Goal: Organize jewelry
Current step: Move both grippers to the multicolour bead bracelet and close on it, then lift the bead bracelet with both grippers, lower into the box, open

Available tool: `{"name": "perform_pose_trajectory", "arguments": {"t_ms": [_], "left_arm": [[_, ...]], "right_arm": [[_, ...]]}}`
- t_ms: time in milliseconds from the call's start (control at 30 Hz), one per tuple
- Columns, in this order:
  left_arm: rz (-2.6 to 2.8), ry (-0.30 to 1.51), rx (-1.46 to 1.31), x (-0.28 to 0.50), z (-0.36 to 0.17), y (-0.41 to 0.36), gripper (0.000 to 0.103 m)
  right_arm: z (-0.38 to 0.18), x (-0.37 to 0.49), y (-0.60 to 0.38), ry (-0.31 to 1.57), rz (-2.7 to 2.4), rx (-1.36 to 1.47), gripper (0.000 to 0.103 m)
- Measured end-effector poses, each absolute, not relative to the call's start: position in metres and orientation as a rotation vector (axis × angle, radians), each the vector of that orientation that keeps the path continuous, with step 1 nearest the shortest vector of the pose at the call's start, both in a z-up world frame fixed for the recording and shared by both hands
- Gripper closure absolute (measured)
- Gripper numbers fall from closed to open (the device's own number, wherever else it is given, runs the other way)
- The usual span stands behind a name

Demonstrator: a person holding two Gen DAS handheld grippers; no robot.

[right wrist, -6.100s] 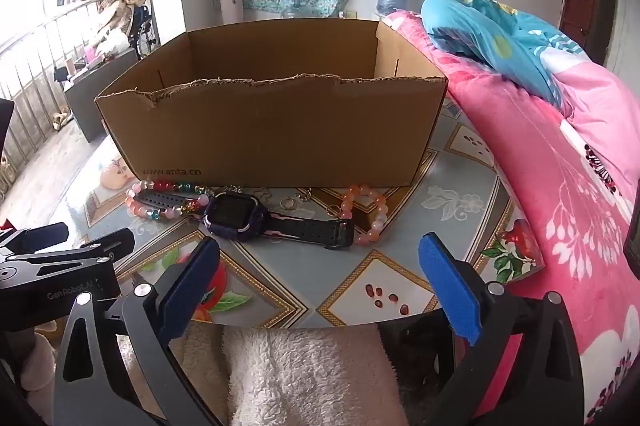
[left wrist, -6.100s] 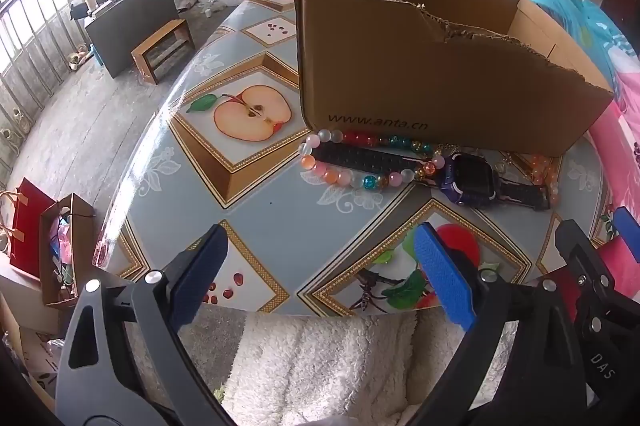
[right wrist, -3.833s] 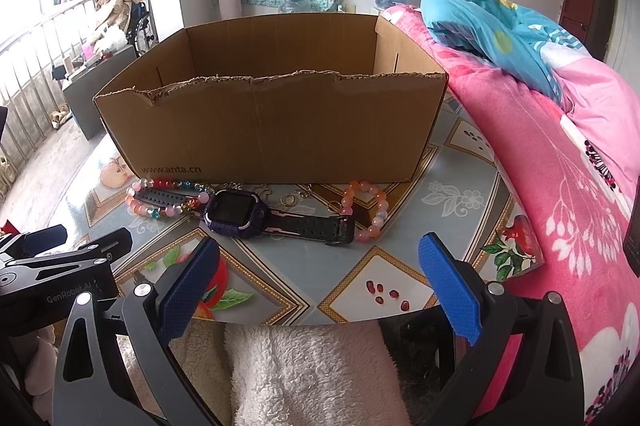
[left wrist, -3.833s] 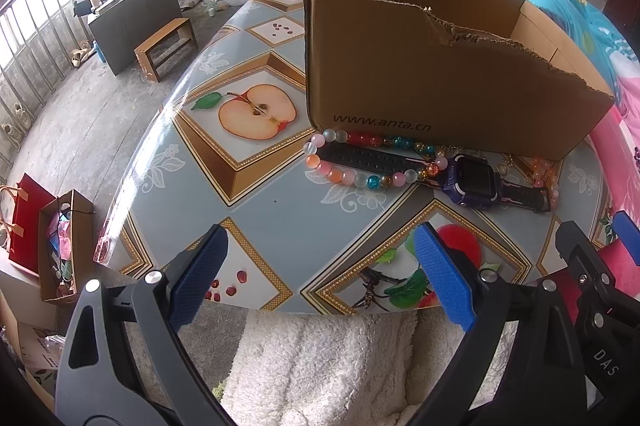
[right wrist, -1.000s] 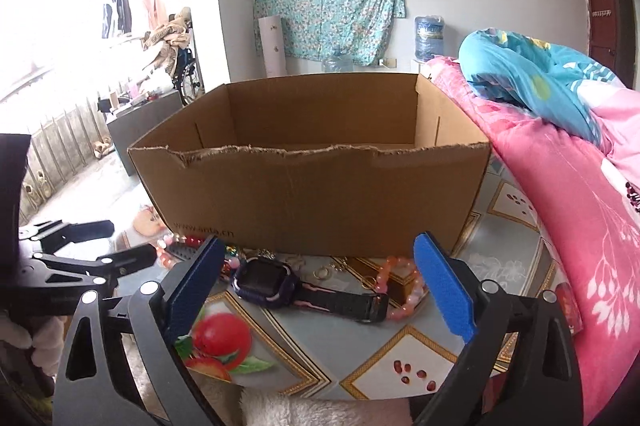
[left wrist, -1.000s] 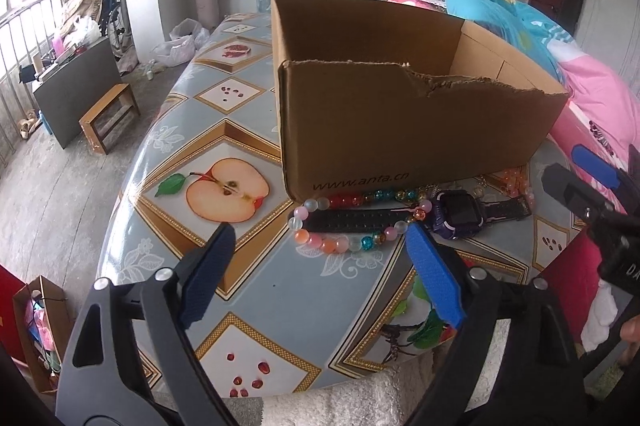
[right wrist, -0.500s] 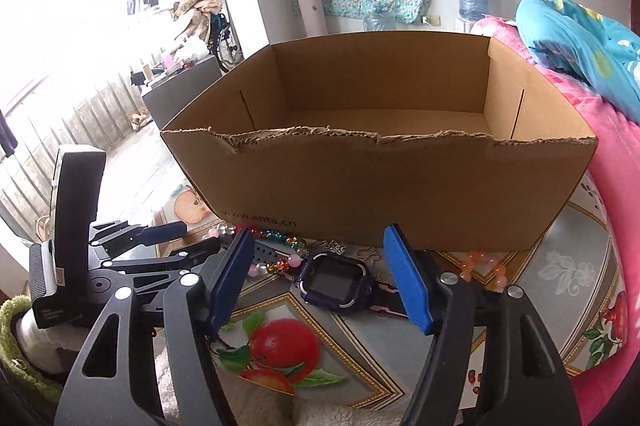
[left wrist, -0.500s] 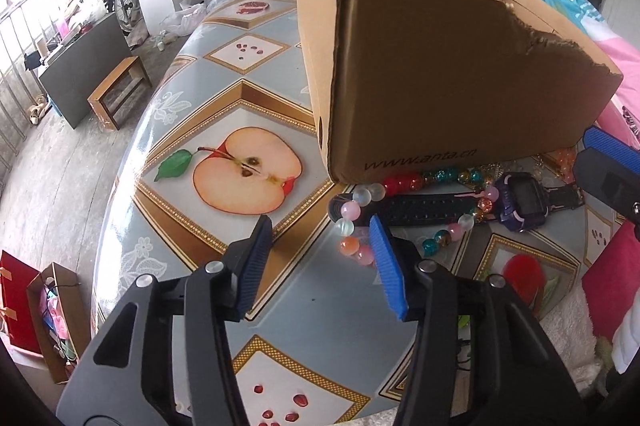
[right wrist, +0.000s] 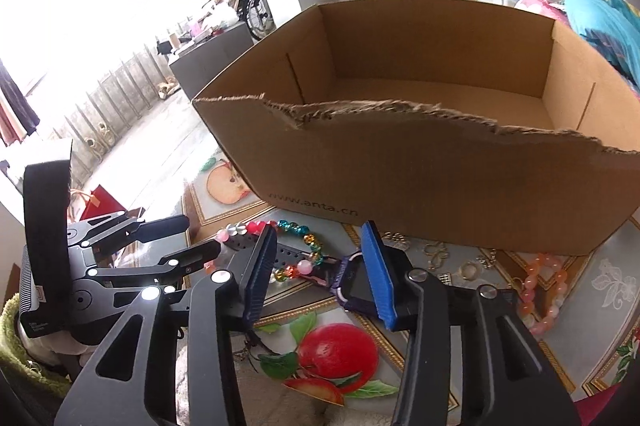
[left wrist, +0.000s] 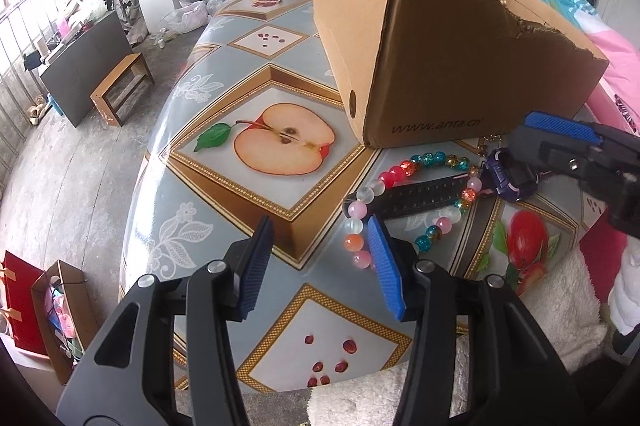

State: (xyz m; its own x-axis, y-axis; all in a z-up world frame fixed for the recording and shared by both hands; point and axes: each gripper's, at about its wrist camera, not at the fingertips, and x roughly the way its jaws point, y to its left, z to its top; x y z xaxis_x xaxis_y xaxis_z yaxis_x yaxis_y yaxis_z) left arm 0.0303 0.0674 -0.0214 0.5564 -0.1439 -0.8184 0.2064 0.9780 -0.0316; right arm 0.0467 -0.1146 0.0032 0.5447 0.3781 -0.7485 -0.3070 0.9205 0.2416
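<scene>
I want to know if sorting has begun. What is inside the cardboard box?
The box shows only bare floor and inner walls. The torn front wall hides the nearest strip of floor, so something small there cannot be ruled out.

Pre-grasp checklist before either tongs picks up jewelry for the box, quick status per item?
1. Box open on top, inside looks bare: ok.
2. Left tongs hold nothing; jaws have just been closing, and its right pad sits beside the multicolour bead bracelet, not around it: not ok.
3. Right tongs hold nothing; jaws have just been closing above the watch strap: ok.
4. Watch strap lies through the multicolour bead bracelet, so lifting one may drag the other: not ok.
5. Pink bead bracelet lies apart on the table: ok.
6. Whether either pad touches anything: cannot tell.
</scene>
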Motion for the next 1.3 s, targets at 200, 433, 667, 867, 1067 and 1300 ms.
{"name": "perform_pose_trajectory", "arguments": {"t_ms": [200,433,667,867,1067,1300], "left_arm": [[-0.23,0.976,0.067,0.033,-0.027,0.064,0.074],[-0.25,0.982,0.053,0.037,-0.026,0.064,0.081],[-0.273,0.971,0.016,0.04,-0.026,0.062,0.094],[-0.279,0.934,-0.001,0.034,-0.012,0.066,0.094],[-0.293,0.896,-0.048,0.028,0.012,0.075,0.094],[-0.343,0.794,-0.081,0.023,0.072,0.08,0.094]], "right_arm": [[-0.012,0.062,-0.093,1.021,0.418,-0.011,0.08],[-0.024,0.078,-0.077,1.147,0.433,-0.09,0.082],[-0.026,0.086,-0.073,1.178,0.46,-0.072,0.093],[-0.014,0.077,-0.079,1.121,0.469,-0.048,0.093],[0.011,0.062,-0.088,1.047,0.503,-0.029,0.093],[0.067,0.042,-0.096,0.901,0.529,-0.025,0.093]]}}
